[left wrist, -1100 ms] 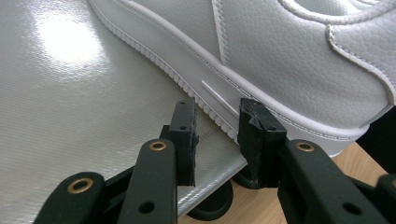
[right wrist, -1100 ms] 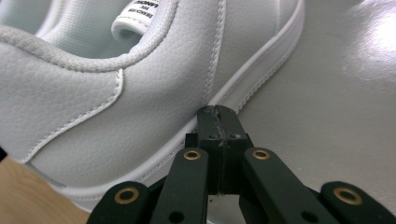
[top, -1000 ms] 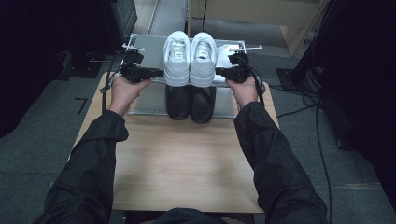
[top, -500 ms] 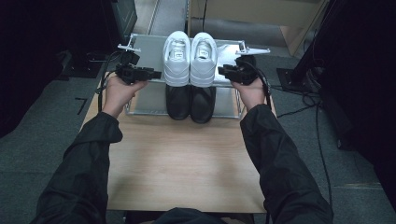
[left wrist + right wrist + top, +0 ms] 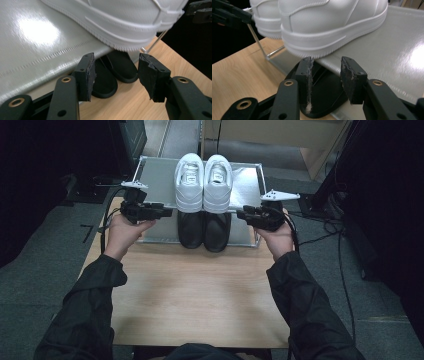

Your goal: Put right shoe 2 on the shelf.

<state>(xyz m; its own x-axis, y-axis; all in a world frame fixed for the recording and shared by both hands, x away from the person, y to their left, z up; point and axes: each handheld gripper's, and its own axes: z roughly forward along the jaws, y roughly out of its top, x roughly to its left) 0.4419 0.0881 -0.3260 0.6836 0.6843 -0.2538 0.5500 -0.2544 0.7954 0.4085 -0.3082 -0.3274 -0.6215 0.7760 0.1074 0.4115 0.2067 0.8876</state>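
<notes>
Nearest the camera in the high view, two dark-sleeved forearms come in over the wooden table [image 5: 200, 305], each hand carrying a gripper.

The left gripper [image 5: 162, 211] sits at the left side of the shoe rack [image 5: 155, 175], pointing inward toward the shoes. In the left gripper view its jaws stand wide apart and have just been opening; nothing lies between the pads [image 5: 87, 72], and the gap shows bare table and the toes of the black shoes [image 5: 112, 72] beyond.

The right gripper [image 5: 245, 214] is at the right side of the rack, likewise pointing inward. Its jaws have just been opening and stand parted, with nothing clamped; one pad [image 5: 307, 75] carries a pale smear. Past the gap lies a black shoe toe [image 5: 327, 92] under the shelf edge.

The rack stands at the table's far edge. On its glossy grey upper shelf the white sneakers [image 5: 203, 182] sit side by side, touching, heels overhanging the near edge. The black shoes [image 5: 204, 229] sit directly below on the lower level, toes projecting toward the person. Neither gripper touches any shoe.

Beyond the table, grey carpet and trailing cables [image 5: 340, 227] are visible.
</notes>
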